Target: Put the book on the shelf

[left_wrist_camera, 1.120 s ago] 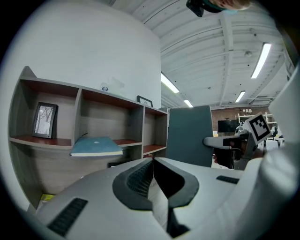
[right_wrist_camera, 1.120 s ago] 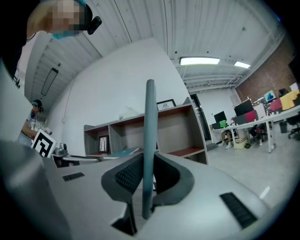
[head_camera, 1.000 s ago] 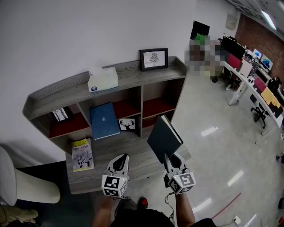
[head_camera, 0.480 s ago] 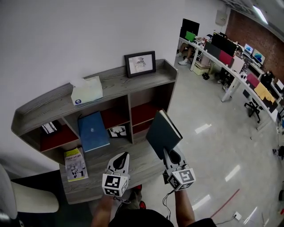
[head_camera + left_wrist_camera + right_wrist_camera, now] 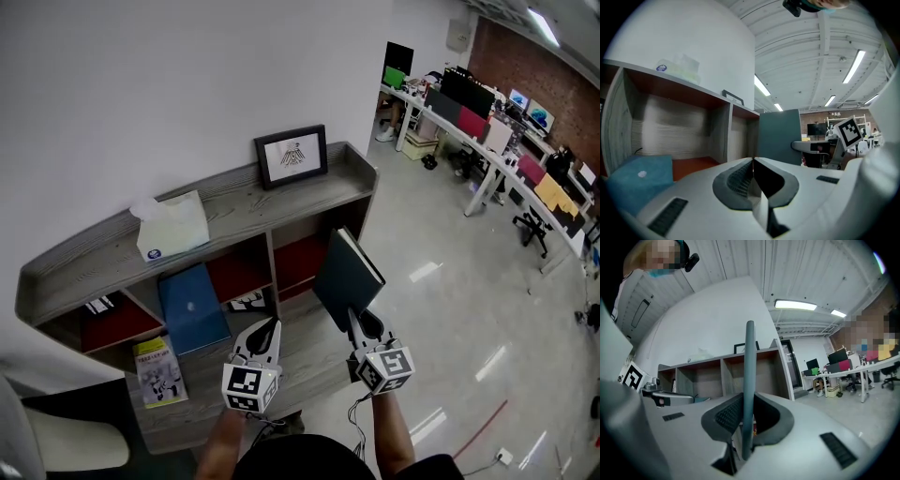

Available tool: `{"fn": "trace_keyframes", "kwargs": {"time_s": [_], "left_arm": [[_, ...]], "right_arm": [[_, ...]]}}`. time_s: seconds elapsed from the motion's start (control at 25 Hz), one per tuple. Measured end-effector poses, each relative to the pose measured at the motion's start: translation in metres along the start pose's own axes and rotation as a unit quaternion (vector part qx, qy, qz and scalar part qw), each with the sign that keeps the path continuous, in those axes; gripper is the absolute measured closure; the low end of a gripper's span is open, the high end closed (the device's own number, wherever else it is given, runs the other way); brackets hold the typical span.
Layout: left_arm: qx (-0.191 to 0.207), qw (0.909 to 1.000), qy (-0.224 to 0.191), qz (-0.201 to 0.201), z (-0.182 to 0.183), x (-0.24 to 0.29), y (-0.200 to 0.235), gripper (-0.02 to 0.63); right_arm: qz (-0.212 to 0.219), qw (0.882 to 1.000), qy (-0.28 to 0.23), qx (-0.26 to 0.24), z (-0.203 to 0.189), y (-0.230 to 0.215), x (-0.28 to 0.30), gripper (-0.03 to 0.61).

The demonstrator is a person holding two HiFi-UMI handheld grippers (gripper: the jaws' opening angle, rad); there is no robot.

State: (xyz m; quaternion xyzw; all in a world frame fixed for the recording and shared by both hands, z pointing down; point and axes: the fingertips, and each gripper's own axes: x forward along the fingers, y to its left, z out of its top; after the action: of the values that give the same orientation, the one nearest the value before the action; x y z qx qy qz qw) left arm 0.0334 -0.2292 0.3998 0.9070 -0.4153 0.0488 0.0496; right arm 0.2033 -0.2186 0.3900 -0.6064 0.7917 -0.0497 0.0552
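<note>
I can read no text, number or brand from here. The yellow magazine point(image 5: 158, 370) at 8 o'clock has cover print and the tissue box point(image 5: 174, 226) at 9 o'clock has a round blue label, both too small to read. The framed picture point(image 5: 292, 156) at 12 o'clock shows only a drawing.

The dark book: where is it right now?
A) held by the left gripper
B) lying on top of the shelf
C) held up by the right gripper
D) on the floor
C: the right gripper is shut on the dark book and holds it upright in front of the shelf. The left gripper is shut and empty.
</note>
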Motion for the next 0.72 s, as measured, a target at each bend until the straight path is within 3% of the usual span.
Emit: {"fn": "trace_keyframes", "kwargs": {"time_s": [0.72], "left_arm": [[-0.008, 0.9998, 0.006, -0.018, 0.004, 0.069, 0.022, 0.601]], "right_arm": [[-0.012, 1.0, 0.002, 0.005, -0.002, -0.036, 0.069, 0.508]]}}
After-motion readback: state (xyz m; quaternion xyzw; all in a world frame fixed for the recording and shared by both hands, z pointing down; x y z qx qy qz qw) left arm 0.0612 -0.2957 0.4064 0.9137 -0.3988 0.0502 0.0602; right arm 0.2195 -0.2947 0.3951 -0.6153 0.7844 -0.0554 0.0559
